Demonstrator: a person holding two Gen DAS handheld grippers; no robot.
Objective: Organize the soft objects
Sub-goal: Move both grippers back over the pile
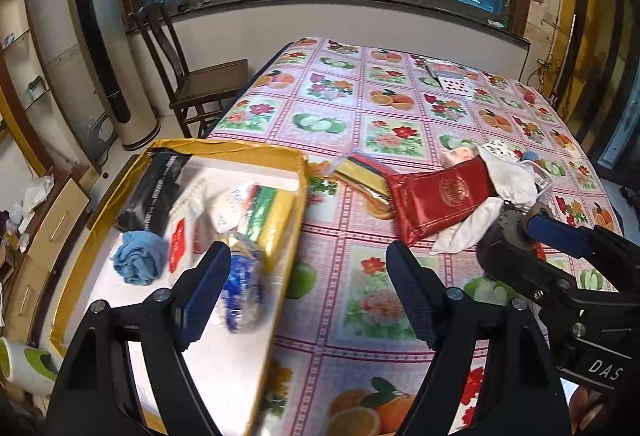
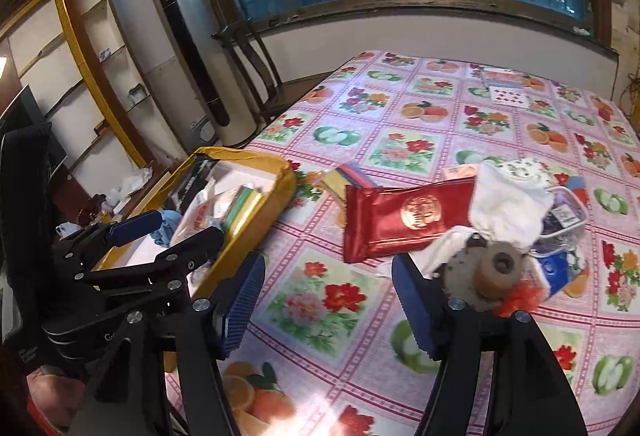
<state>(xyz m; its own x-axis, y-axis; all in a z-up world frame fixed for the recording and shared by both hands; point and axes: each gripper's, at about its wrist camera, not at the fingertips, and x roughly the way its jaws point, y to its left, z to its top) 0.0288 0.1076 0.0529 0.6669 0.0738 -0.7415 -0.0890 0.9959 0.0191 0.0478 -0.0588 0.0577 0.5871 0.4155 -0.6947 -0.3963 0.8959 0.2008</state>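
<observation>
Both tongs, left tongs and right tongs, spread empty (nothing gripped), soft pile on table near box; risk snagging red packet.

Dim blue window light, fisheye-bent edges, motion blur, floor glare

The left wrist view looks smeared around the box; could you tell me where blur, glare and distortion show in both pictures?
Left wrist view: the blue-printed packet in the yellow box is motion-smeared, while the red pouch stays fairly crisp; the window frame bows from fisheye distortion. Right wrist view: a bright glare patch washes out the tablecloth near the bottom edge, and the grey spool by the right tongs is soft.
</observation>
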